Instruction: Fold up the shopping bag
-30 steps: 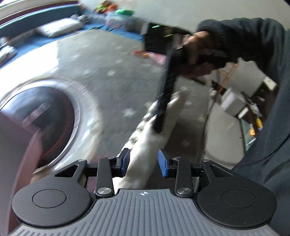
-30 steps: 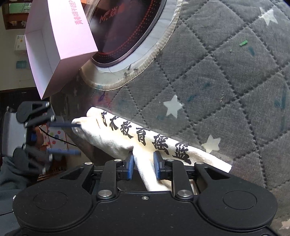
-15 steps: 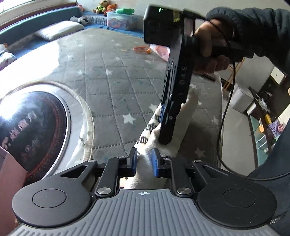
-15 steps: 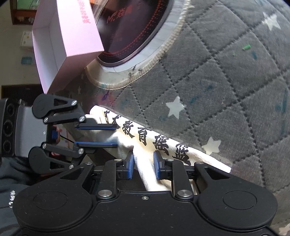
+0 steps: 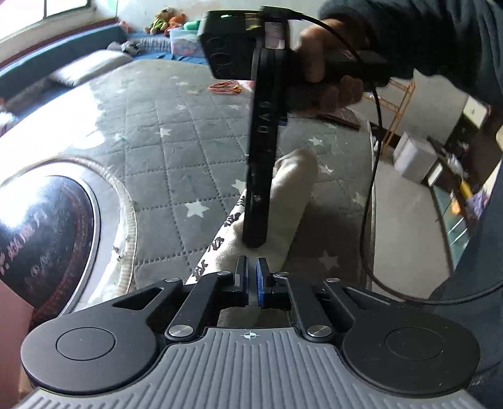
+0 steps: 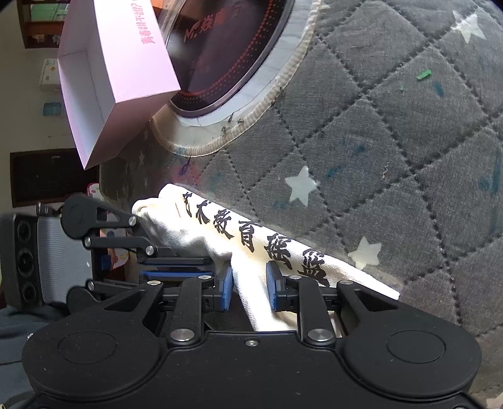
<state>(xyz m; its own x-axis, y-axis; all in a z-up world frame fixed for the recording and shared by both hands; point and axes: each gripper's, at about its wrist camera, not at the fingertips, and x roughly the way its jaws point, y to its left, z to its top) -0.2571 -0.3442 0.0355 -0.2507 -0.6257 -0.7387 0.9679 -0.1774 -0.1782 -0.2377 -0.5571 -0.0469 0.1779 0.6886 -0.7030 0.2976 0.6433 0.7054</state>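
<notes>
Flanking bag (image 6: 283, 251): pink box (image 6: 125, 72), dark disc (image 6: 226, 47)

We see daylight from a window (image 5: 66, 9) washing the grey quilted star-patterned mattress (image 5: 176, 132), a blue bench (image 5: 56, 59) with a cushion (image 5: 85, 67) behind, pale floor (image 5: 405, 226) right.

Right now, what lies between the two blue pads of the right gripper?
In the right wrist view, a fold of the white shopping bag passes between the right gripper pads; the jaws stand apart.
</notes>
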